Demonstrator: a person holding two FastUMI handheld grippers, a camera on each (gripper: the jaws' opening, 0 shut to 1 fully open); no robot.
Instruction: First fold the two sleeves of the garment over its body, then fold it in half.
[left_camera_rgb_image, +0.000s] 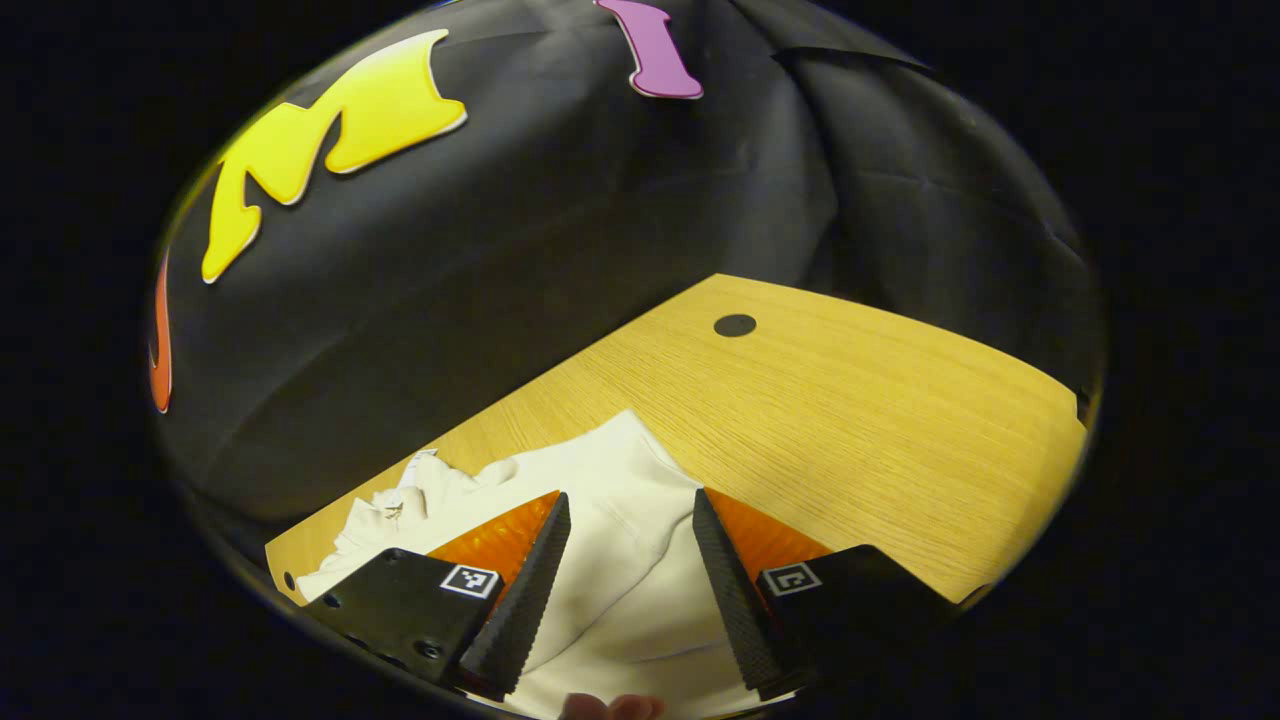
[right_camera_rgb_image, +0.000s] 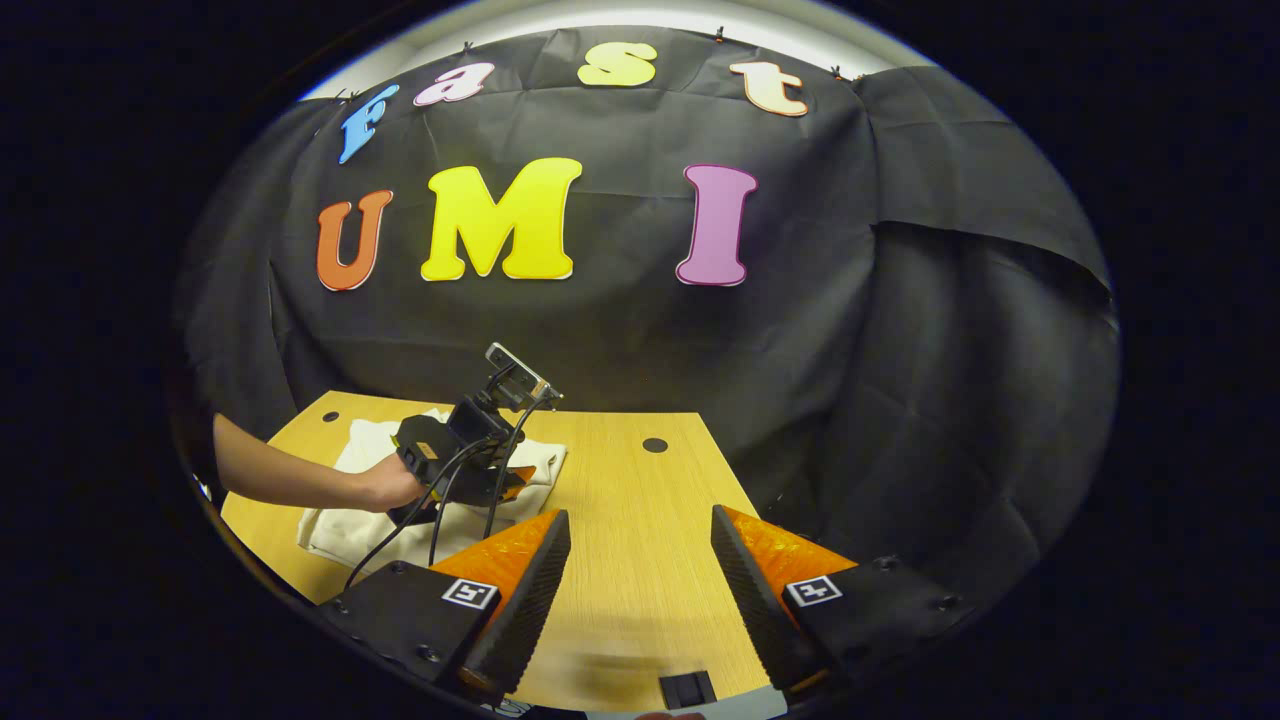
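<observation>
Clearly your left claw (left_camera_rgb_image: 628, 590) hung spread over the white garment (left_camera_rgb_image: 610, 480).
Your right claw (right_camera_rgb_image: 640, 600), also spread (over bare surface (right_camera_rgb_image: 640, 520)), sat well apart; catching one layer only would have kept folds clean.

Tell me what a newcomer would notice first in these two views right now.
The white garment draws the eye first: it lies bunched at the wooden table's near-left part, directly under the open left gripper. In the right gripper view, a hand holds that left gripper over the cloth, cables trailing toward the table edge. The right gripper hovers open above bare wood, apart from the garment.
</observation>
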